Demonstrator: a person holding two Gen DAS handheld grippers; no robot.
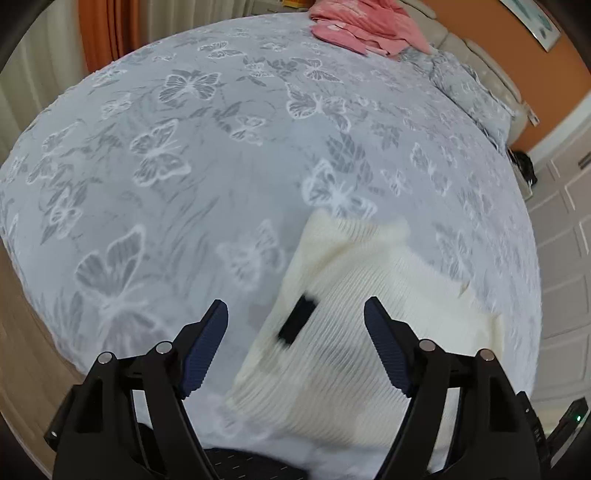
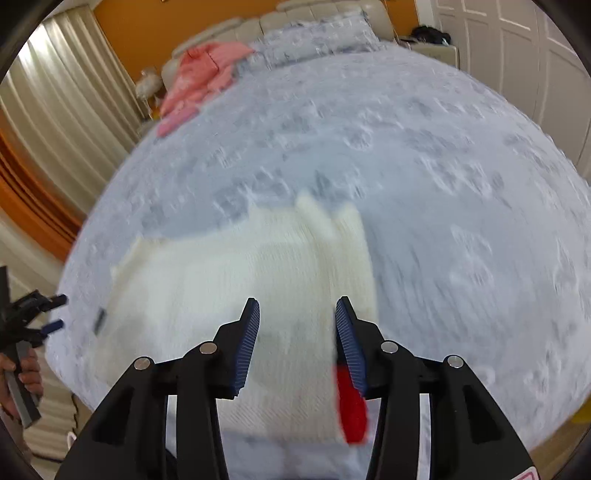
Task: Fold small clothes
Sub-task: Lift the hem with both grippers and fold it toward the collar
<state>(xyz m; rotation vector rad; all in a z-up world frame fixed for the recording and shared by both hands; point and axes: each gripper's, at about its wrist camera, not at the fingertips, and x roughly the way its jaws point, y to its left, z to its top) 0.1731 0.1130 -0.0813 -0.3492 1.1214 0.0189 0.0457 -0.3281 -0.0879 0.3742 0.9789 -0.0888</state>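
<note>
A cream ribbed knit garment (image 1: 354,325) lies on the bed, with a small black label (image 1: 297,319) near its left edge. My left gripper (image 1: 295,310) hovers above that edge, jaws wide apart and nothing between the pads. In the right wrist view the same cream garment (image 2: 236,280) spreads across the sheet, with a red patch (image 2: 352,406) at its near right corner. My right gripper (image 2: 297,308) stands open over the garment's right side, with no cloth pinched between its fingers. The left gripper (image 2: 51,314) also shows at the far left, held by a person's hand (image 2: 22,373).
The bed sheet (image 1: 184,155) is pale grey with a butterfly print. A pile of pink clothes (image 1: 365,26) lies at the far end beside a grey pillow (image 1: 469,88). White closet doors (image 1: 565,229) stand to the right, curtains (image 2: 74,92) to the left.
</note>
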